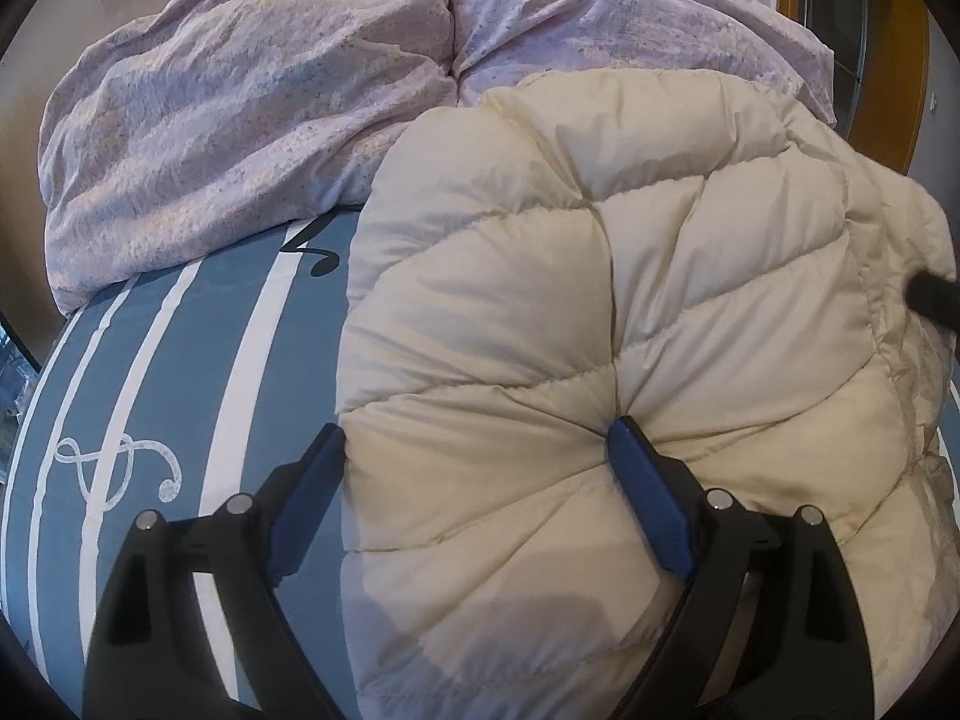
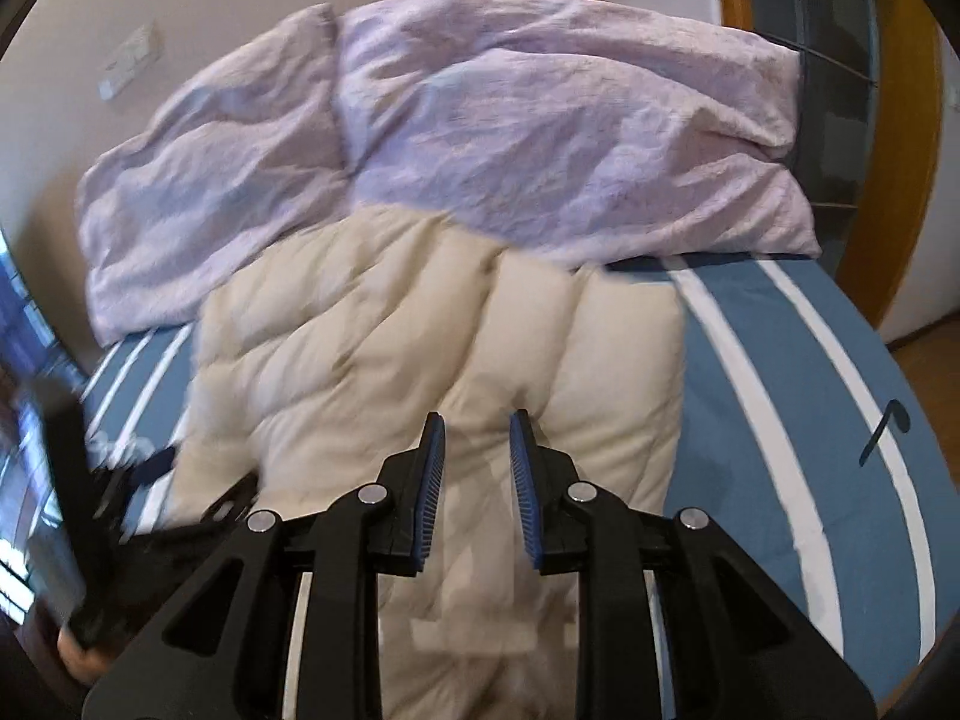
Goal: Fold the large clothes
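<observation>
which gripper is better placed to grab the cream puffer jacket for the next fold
Left. The left gripper sits low with wide-open jaws straddling the edge of the cream puffer jacket. The right gripper is above the jacket, jaws nearly closed and empty.

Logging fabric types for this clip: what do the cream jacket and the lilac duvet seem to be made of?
Cream jacket: looks like smooth, slightly shiny synthetic shell with puffy filling, judging by stitched, bulging quilted panels. Lilac duvet: probably matte woven cotton-like cover, finely crinkled all over.
</observation>
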{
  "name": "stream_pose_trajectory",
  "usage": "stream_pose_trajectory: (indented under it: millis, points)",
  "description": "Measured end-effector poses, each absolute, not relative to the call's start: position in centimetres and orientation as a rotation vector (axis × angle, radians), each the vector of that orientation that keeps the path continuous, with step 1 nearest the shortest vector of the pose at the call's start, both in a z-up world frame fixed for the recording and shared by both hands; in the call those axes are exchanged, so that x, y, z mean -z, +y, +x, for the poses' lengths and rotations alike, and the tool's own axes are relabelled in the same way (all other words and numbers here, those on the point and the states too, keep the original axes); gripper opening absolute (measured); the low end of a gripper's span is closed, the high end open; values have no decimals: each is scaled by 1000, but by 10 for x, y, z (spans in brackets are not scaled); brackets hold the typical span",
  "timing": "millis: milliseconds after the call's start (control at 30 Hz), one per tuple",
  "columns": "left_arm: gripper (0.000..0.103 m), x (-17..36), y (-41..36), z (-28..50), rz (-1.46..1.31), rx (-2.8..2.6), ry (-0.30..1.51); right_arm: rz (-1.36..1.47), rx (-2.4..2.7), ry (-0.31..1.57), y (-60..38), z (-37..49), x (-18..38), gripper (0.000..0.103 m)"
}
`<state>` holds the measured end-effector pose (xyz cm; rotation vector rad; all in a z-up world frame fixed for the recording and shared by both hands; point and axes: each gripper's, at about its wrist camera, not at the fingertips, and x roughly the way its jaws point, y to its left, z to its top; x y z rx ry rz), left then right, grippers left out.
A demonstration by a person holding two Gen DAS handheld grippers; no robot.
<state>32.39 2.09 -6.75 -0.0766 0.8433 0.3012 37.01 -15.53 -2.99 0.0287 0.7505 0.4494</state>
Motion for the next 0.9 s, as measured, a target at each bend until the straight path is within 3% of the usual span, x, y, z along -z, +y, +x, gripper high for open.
stream_pose_trajectory:
  millis: [300, 900]
  points:
    - [94, 72, 33, 326, -208, -231, 844, 25, -323, 811, -158, 406, 88, 23]
    - [100, 79, 28, 332, -155, -260, 792, -2, -271, 794, -152, 409, 102, 23]
